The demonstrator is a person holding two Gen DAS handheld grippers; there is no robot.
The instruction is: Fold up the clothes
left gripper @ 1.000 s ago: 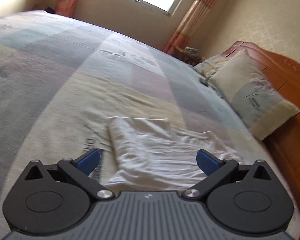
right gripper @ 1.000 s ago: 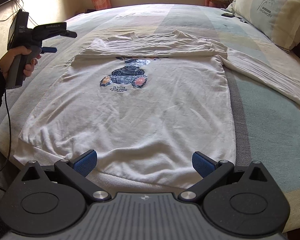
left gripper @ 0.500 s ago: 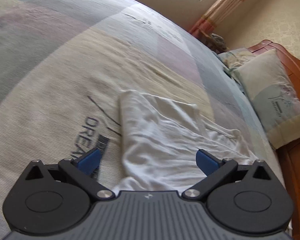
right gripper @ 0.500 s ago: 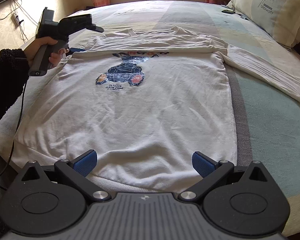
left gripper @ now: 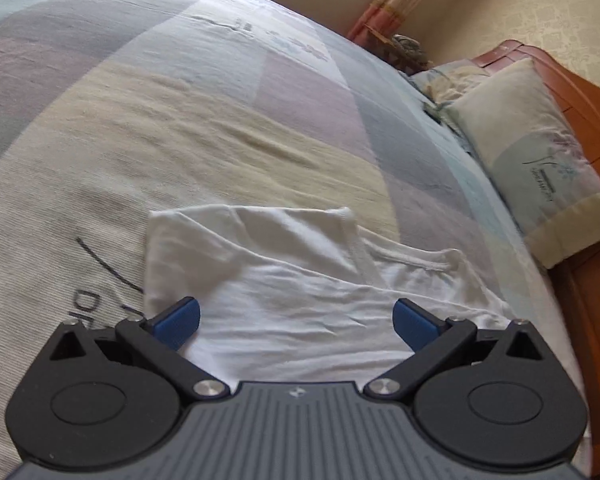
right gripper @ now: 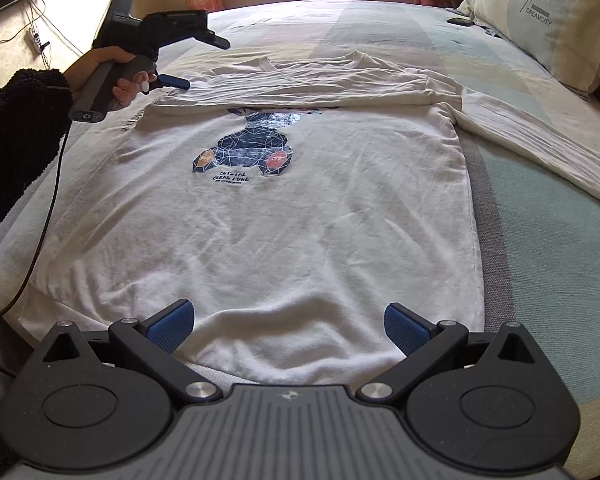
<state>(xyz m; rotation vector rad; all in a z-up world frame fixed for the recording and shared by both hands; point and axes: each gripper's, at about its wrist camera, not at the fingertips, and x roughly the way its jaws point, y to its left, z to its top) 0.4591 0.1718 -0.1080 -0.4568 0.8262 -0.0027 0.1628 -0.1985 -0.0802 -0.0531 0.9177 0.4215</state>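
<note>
Two grippers: both over the bed, jaws spread wide and holding nothing
Sleeve (right gripper: 16,120): dark and fuzzy, at the far left of the right wrist view, ending at the hand (right gripper: 112,76) wrapped round a grey handle
Left gripper (right gripper: 188,64): seen from the right wrist view above the shirt's left shoulder; up close its blue pads (left gripper: 178,320) stand far apart over folded white cloth
Cable (right gripper: 40,220): black, hanging from the handle down past the edge of the bed
Shirt (right gripper: 284,224): white, long-sleeved, spread flat and face up on the bed, collar away from the right wrist camera; a dark print with orange spots and small lettering sits on the chest; the left sleeve is folded across the top, the right sleeve stretches out flat to the right
Right gripper (right gripper: 288,324): low at the shirt's hem, jaws gaping wide, one pad on each side of the hem's middle
Bed (right gripper: 540,248): covered in pale blocks of grey, cream and green
Pillow (right gripper: 548,20): at the far right, propped near the head of the bed, with small lettering on it
</note>
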